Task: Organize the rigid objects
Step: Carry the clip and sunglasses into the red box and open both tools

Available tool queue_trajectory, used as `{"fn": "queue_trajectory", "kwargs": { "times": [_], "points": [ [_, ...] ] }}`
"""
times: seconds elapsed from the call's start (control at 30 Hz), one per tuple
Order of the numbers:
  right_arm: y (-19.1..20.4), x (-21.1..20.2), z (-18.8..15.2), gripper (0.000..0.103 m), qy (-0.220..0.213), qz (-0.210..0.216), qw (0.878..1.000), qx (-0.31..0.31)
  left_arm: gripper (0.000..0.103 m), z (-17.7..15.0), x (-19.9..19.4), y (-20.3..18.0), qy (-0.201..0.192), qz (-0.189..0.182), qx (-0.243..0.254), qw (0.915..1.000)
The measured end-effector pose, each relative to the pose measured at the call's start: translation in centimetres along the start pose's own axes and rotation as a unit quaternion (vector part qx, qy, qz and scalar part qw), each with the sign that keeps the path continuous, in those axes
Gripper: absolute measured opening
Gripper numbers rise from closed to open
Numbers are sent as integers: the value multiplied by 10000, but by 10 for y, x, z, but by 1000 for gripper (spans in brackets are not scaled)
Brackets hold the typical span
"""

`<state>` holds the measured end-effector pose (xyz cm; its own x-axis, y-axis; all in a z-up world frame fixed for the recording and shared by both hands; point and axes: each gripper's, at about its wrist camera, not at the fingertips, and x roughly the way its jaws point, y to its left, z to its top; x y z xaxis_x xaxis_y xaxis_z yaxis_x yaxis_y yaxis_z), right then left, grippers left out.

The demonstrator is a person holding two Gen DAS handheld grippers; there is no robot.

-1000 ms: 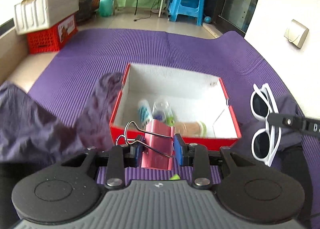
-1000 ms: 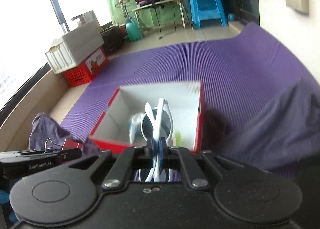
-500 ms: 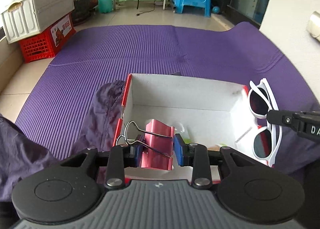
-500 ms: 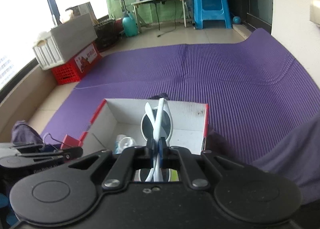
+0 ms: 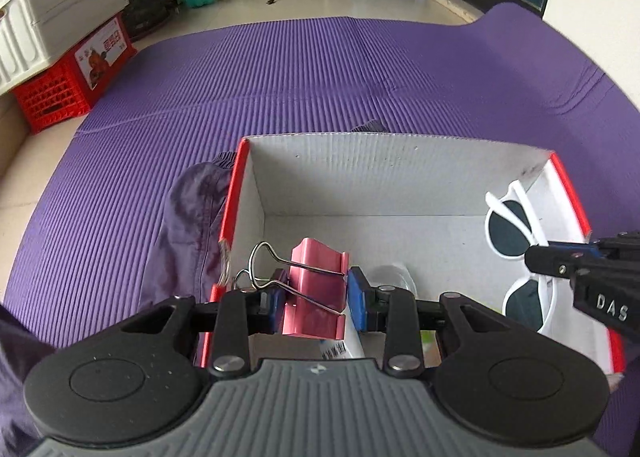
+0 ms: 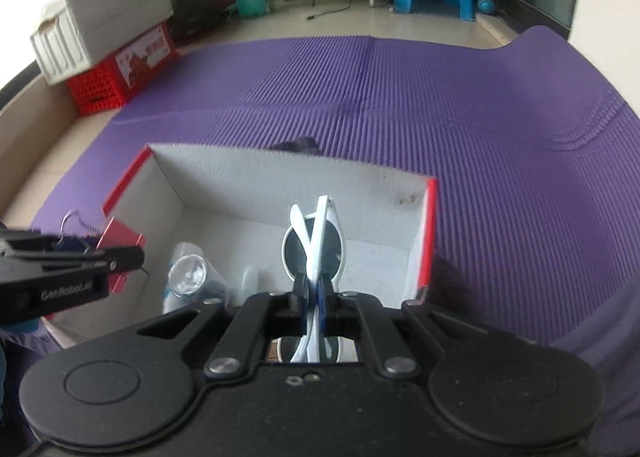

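The left claw (image 5: 316, 293) is clamped on a pink binder clip (image 5: 316, 285), its blue pads pressing the clip's two flat sides. The clip's wire handles (image 5: 260, 261) stick out to the claw's left, so its long axis runs across the claw, and its folded spine faces forward, away from the camera. Clip and claw hang over the near left corner of the box (image 5: 360, 161), a red carton with a white inside that sits on a purple mat (image 5: 280, 77).

The right claw (image 6: 314, 293) is pinched tight on white sunglasses (image 6: 312, 245), gripped at the bridge with the folded arms crossing just ahead of the fingertips. The frame's long axis runs fore and aft along the claw, one dark lens ahead of the pads and the other behind them. They hang over the right part of the box.

Below and to the left of the right claw, a clear bottle (image 6: 186, 271) lies in the box. Purple cloth (image 5: 188, 225) lies bunched against the box's left wall.
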<state>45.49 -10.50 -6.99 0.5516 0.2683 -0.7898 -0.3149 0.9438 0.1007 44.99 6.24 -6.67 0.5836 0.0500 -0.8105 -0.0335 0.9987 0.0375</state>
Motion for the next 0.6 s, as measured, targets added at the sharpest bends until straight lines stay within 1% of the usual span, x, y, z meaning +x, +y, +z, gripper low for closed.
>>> {"fn": "queue_trajectory", "kwargs": {
  "times": [0.07, 0.23, 0.4, 0.6],
  "points": [
    [0, 10, 1, 4, 94, 43, 9999, 3, 31, 3, 8, -2, 29, 17, 52, 10000],
    [4, 28, 1, 4, 273, 89, 9996, -29, 31, 4, 25, -3, 184, -84, -57, 9998],
    [6, 39, -2, 4, 459, 5, 9989, -120, 31, 2, 37, -5, 327, -117, 4, 9994],
    [4, 44, -6, 10, 578, -77, 9983, -94, 31, -4, 50, -2, 541, -152, -128, 9983]
  ]
}}
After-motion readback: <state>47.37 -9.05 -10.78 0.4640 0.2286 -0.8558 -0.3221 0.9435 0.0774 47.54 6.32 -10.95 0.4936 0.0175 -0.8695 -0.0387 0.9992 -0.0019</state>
